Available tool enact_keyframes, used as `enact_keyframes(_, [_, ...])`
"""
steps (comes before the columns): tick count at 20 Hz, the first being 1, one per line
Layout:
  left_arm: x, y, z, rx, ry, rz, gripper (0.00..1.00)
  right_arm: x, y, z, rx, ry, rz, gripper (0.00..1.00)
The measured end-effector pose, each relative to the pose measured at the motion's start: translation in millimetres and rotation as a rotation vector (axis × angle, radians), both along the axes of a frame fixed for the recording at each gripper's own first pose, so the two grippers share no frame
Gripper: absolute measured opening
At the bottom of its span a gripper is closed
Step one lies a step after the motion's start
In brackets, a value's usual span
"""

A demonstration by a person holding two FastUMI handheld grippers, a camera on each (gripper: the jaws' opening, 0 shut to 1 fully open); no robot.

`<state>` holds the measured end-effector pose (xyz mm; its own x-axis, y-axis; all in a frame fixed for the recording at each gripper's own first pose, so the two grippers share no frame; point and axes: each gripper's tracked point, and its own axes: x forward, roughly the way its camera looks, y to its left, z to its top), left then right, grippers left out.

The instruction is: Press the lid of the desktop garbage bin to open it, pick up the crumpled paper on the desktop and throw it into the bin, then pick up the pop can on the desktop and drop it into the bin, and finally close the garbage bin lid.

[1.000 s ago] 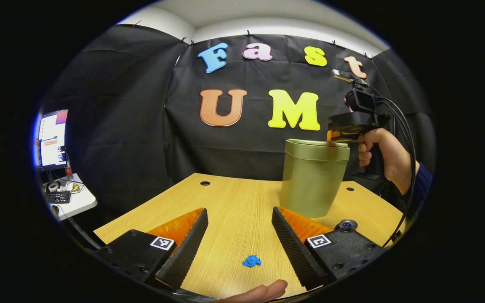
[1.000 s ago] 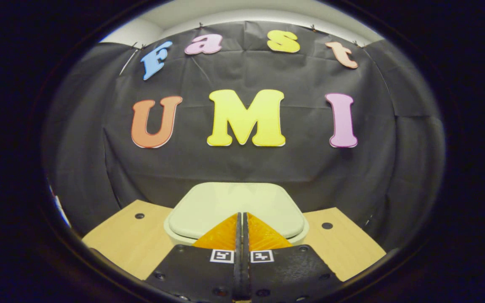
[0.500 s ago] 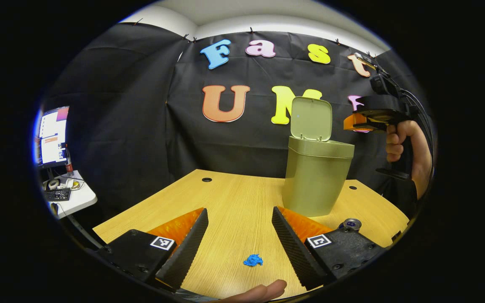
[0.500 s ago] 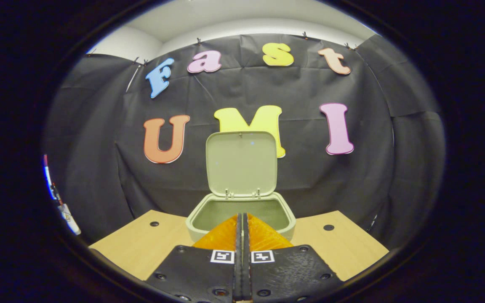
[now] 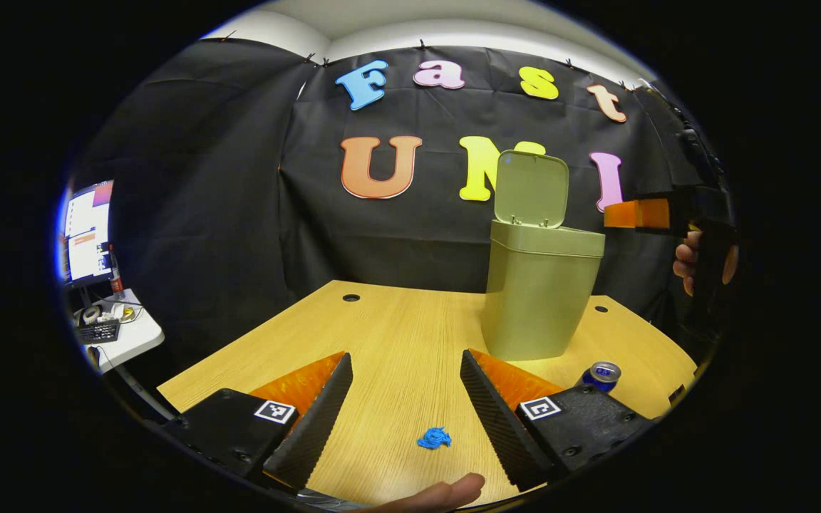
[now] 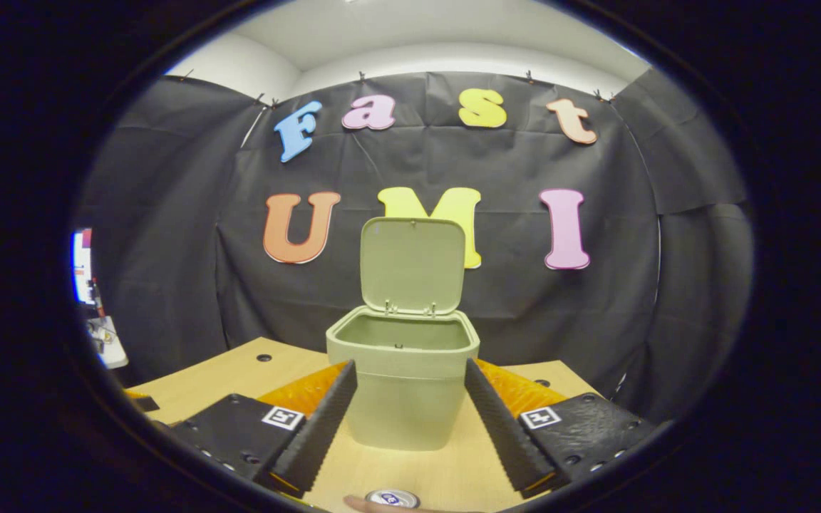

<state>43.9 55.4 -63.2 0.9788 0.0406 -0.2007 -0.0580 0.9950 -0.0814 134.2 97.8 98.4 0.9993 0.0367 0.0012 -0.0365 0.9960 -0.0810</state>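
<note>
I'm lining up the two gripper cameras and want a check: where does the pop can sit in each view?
Left gripper view: the pop can stands on the desk at lower right, right of the bin's base, just past the left gripper's own finger.
Right gripper view: its top peeks in at the bottom edge, centre, in front of the bin.
Shared landmark: the green bin, lid up.

We see the bin [image 5: 540,299] upright toward the table's [image 5: 396,335] back, the can [image 5: 601,375] before it, the paper [image 5: 434,437] nearer left.
</note>
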Motion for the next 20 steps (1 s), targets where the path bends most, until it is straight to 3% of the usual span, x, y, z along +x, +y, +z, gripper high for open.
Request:
enact_keyframes(1, [1.4, 1.5, -1.0, 0.004, 0.002, 0.003, 0.98, -5.9, -0.3, -3.8, -0.002, 0.001, 0.003, 0.97])
enact_keyframes(8, [14.2, 8.8, -26.5, 0.023, 0.066, 0.024, 0.98, -66.4, 12.4, -40.9, -0.022, 0.004, 0.108, 0.95])
enact_keyframes(12, [21.2, -6.5, -58.1, 0.007, 0.153, -0.026, 0.98, -96.2, 10.3, -73.0, -0.026, 0.013, 0.152, 0.98])
enact_keyframes(14, [25.0, -16.7, -79.4, 0.005, 0.202, -0.059, 0.99, -105.2, 7.4, -88.1, -0.015, 0.027, 0.162, 0.95])
enact_keyframes(18, [18.5, -39.3, -126.3, 0.009, 0.332, -0.111, 0.99, -116.2, 1.9, -106.4, 0.004, 0.075, 0.224, 0.92])
enact_keyframes(20, [7.8, -46.5, -145.5, 0.006, 0.382, -0.127, 0.99, -115.3, -12.4, -107.4, 0.036, 0.079, 0.213, 0.95])
